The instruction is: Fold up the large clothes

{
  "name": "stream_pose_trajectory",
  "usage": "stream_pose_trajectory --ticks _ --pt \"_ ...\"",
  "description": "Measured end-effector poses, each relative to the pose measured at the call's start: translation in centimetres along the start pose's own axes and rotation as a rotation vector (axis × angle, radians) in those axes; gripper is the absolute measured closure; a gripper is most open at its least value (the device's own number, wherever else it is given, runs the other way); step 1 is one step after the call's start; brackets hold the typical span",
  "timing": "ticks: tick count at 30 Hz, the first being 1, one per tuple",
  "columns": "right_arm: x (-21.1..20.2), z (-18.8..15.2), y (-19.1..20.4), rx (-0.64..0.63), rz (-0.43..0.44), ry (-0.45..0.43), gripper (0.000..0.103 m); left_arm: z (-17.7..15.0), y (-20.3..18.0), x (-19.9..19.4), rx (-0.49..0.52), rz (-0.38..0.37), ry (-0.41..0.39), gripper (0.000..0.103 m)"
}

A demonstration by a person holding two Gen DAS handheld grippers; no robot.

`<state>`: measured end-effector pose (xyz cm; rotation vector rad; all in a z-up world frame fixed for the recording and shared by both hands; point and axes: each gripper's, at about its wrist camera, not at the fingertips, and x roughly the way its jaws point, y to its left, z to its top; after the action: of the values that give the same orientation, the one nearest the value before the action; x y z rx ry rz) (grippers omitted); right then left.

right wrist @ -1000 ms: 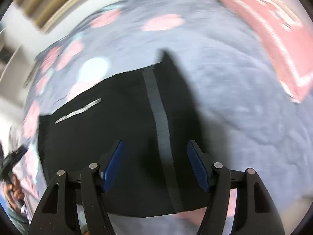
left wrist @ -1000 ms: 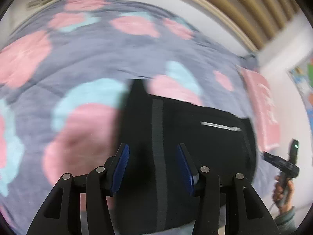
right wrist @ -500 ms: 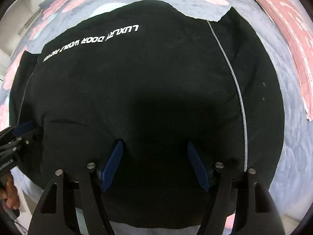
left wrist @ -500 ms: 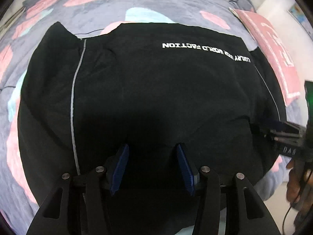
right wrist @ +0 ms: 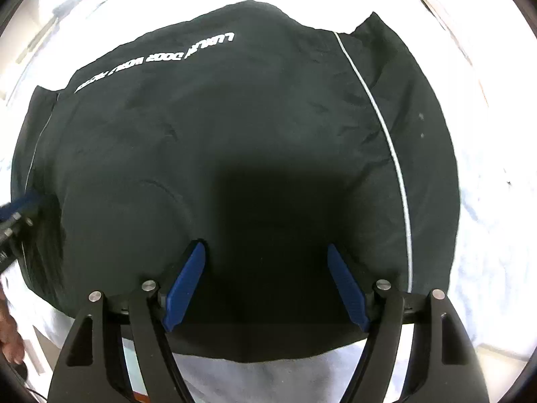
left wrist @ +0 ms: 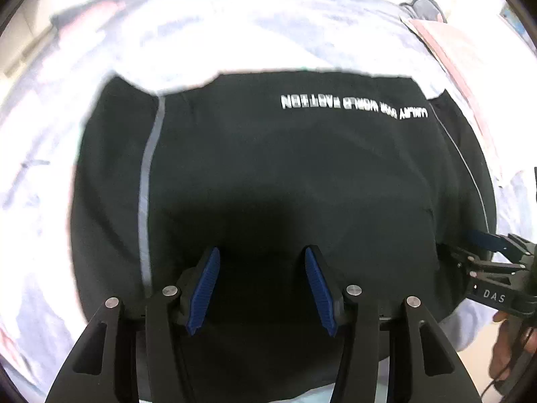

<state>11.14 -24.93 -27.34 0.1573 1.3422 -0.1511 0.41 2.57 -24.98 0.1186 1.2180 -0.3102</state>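
Bedding [left wrist: 235,33] glares out; right gripper [right wrist: 265,285] jaws opening, left gripper [left wrist: 261,288] jaws released over black garment [left wrist: 285,174].

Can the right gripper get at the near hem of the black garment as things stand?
Probably yes. The right gripper hangs over the black garment, its jaws opening with nothing between them, and the near hem lies uncovered just below. The left gripper is off to the side.
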Motion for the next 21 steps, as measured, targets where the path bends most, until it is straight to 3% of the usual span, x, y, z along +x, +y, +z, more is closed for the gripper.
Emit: stream_pose_trajectory --ticks 7,13,18,21 --pt "-2.9 0.5 1.8 -0.025 0.028 0.009 0.026 1.6 0.0 -6.1 0.022 0.126 -0.119 0.049" --pt "-8.5 2.0 4.0 -0.088 0.040 -0.087 0.026 3.4 0.7 -13.0 -0.033 0.190 -0.265 0.049" --pt "-15.8 3.3 5.2 -0.112 0.049 -0.226 0.026 5.2 -0.3 -18.7 -0.059 0.216 -0.392 0.049" --pt "-18.6 4.5 6.0 -0.096 0.067 -0.279 0.026 5.7 -0.5 -21.7 -0.076 0.237 -0.432 0.049"
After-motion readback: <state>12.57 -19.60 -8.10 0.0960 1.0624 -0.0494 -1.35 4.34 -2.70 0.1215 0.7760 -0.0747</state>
